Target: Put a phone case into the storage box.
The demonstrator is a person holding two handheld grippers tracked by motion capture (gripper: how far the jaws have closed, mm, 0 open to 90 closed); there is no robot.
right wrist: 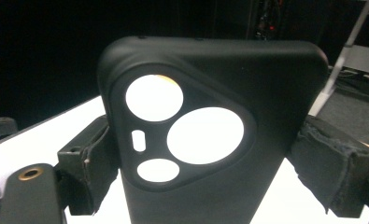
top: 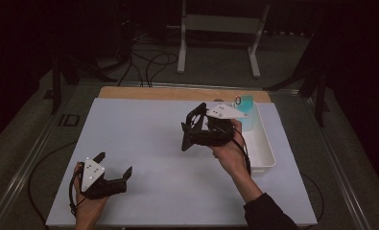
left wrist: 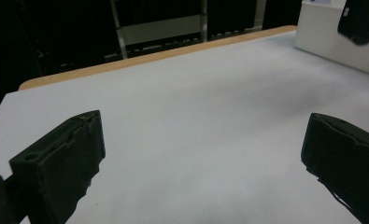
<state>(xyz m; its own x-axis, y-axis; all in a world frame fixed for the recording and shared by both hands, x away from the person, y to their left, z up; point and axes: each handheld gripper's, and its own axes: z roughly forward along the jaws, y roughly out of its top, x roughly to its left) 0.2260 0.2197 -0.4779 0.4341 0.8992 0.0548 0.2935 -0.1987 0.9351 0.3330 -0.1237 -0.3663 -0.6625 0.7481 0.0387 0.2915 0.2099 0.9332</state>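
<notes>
The right claw (top: 193,128) is clamped on a black phone case (right wrist: 210,140), which stands upright between its jaws, camera cutouts facing the claw's own camera, lifted above the worktop (top: 148,143). The white tray (top: 264,148) lies just behind that claw. The left claw (top: 114,167) rests low with its jaws apart and nothing between them. To carry the case well, keep the squeeze even on both side edges; the soft shell could probably flex and slip if tilted.
</notes>
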